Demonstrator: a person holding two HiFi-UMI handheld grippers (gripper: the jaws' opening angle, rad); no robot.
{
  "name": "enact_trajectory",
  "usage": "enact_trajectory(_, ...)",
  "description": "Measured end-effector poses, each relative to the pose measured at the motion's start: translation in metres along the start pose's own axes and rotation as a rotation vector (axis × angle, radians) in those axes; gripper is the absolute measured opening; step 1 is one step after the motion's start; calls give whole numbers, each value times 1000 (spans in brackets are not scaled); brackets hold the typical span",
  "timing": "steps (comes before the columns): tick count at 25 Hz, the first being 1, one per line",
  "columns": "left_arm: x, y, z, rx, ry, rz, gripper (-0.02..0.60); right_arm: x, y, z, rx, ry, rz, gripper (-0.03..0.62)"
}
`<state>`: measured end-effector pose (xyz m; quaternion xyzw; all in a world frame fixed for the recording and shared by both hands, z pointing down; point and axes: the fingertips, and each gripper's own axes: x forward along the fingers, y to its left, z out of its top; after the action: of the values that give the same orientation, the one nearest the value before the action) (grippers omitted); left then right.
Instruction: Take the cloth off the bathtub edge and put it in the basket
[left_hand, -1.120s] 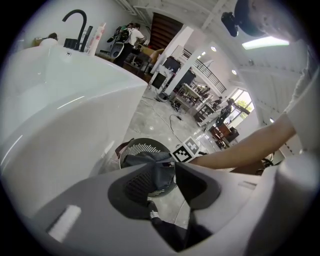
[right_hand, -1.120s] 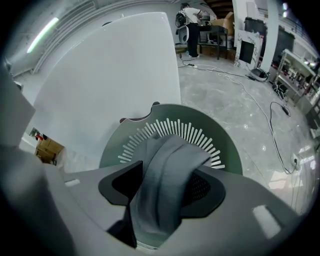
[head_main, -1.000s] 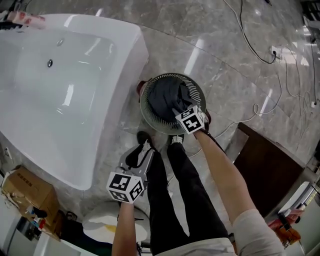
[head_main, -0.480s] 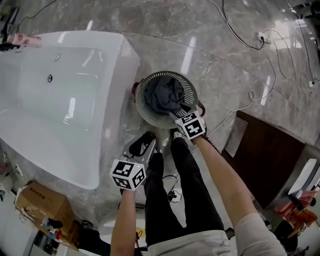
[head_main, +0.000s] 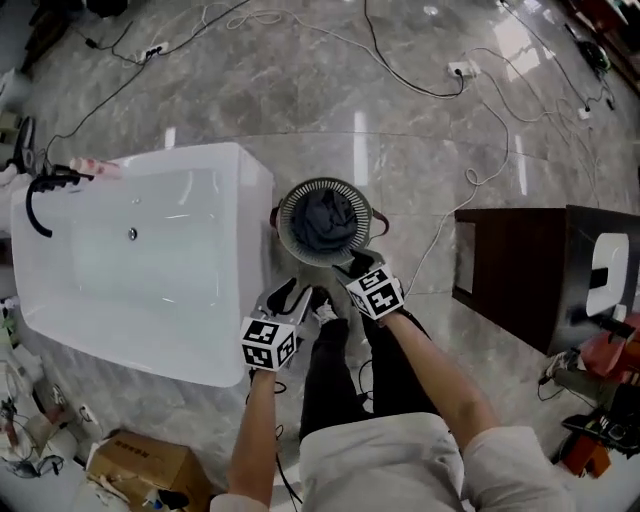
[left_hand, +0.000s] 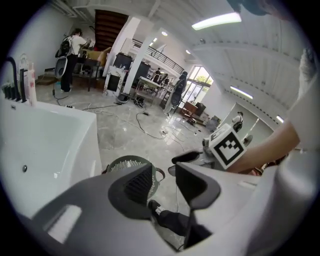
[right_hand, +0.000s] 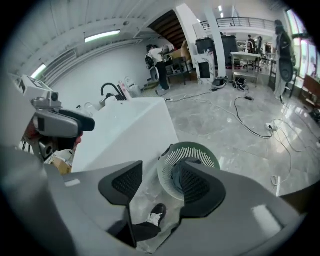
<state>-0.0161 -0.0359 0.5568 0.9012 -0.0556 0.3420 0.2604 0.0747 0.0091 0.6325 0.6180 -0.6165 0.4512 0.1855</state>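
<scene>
Grey cloth (head_main: 325, 220) lies bunched inside the basket (head_main: 345, 187), which stands on the floor just beside the tub (head_main: 255, 205). Left gripper (head_main: 283, 297) and right gripper (head_main: 358, 266) hang near the basket, jaws of each partly apart, nothing between them.

pale short-sleeved top (head_main: 380, 455), black trousers (head_main: 330, 375)
black shoe (right_hand: 156, 214) with white trim; grey left gripper (head_main: 284, 298) and right gripper (head_main: 354, 266); black-and-white marker cubes (head_main: 268, 343)

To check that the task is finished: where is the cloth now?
In the head view, the cloth lies inside the basket, near the picture's middle, just right of the bathtub.
</scene>
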Motion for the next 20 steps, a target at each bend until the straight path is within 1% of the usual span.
enact_trajectory(3, -25, -21, 12, -9, -34, -2, 202, -53, 11, 4, 21, -29, -47, 207)
enact_trajectory(6, -51, -24, 26, -52, -104, 27, 202, -94, 24, 11, 41, -60, -85, 209)
enact_trajectory(8, -67, -27, 27, -84, -138, 47, 202, -117, 38, 13, 46, -92, -97, 209)
enact_trajectory(10, -80, -34, 24, -102, -150, 54, 202, -136, 53, 11, 60, -120, -100, 207)
enact_trajectory(12, -92, -40, 29, -98, -166, 59, 202, -151, 72, 9, 88, -149, -88, 207)
enact_trajectory(14, -106, -45, 40, -87, -204, 67, 202, -160, 95, 9, 106, -183, -64, 207)
enact_trajectory(16, -117, -49, 47, -87, -228, 63, 202, -168, 117, 10, 68, -204, -43, 207)
enact_trajectory(18, -119, -55, 45, -66, -210, 43, 202, -175, 126, 11, 10, -211, -38, 207)
enact_trajectory(20, -118, -59, 46, -19, -190, 36, 202, -181, 122, 18, 4, -238, -48, 207)
